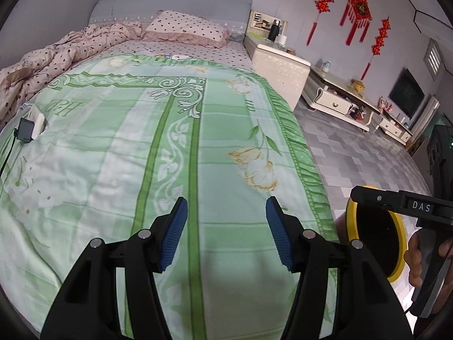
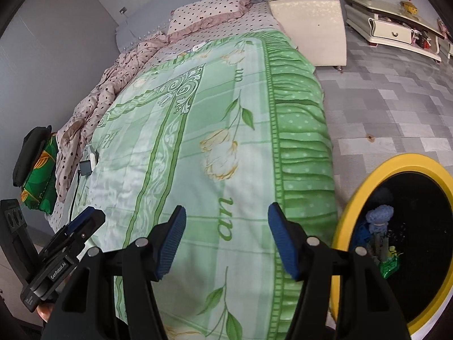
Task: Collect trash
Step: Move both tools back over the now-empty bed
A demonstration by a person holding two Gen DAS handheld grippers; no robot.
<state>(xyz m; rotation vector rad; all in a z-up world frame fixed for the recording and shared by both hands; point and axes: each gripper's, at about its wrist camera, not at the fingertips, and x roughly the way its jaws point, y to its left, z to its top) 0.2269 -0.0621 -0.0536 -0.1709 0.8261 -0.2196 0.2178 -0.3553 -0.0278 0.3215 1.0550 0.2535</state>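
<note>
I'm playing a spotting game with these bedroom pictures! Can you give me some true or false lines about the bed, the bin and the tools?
1. The bin has a yellow rim. True.
2. The bin is empty. False: a blue knitted thing and a green wrapper lie inside.
3. The left tool holds a piece of trash. False: its blue pads stand apart with only the green blanket showing between them.
4. The bin stands on the floor beside the bed. True.
5. The right tool is clamped on the pillow. False: it is open, and the pillow lies far off at the head of the bed.
</note>
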